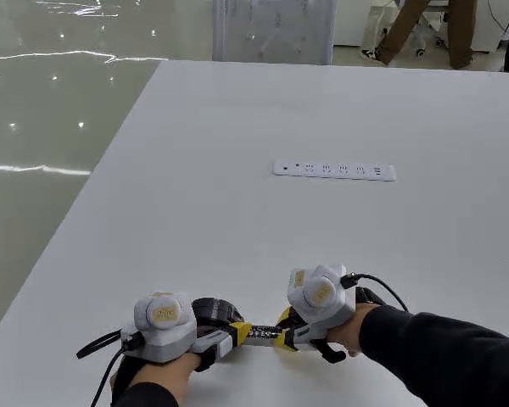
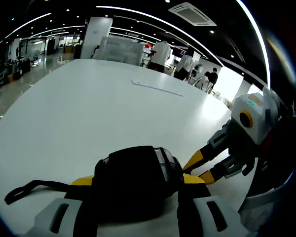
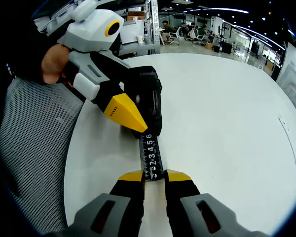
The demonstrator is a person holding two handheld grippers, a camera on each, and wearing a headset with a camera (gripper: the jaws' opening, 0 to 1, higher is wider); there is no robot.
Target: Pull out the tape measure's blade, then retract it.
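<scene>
Tableside, left claw (image 1: 237,332) opposite right claw (image 1: 282,338)

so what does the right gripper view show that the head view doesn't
Right gripper view: readable numbers on the blade, its end pinched between the right gripper's yellow-tipped jaws, and a mesh chair by the table. Head view: the hand and dark sleeve behind that gripper. Both: the left gripper clamped on the black tape measure, with a short stretch of blade out.

Opposed gripper views sharing tape measure (image 3: 153,90)
</scene>
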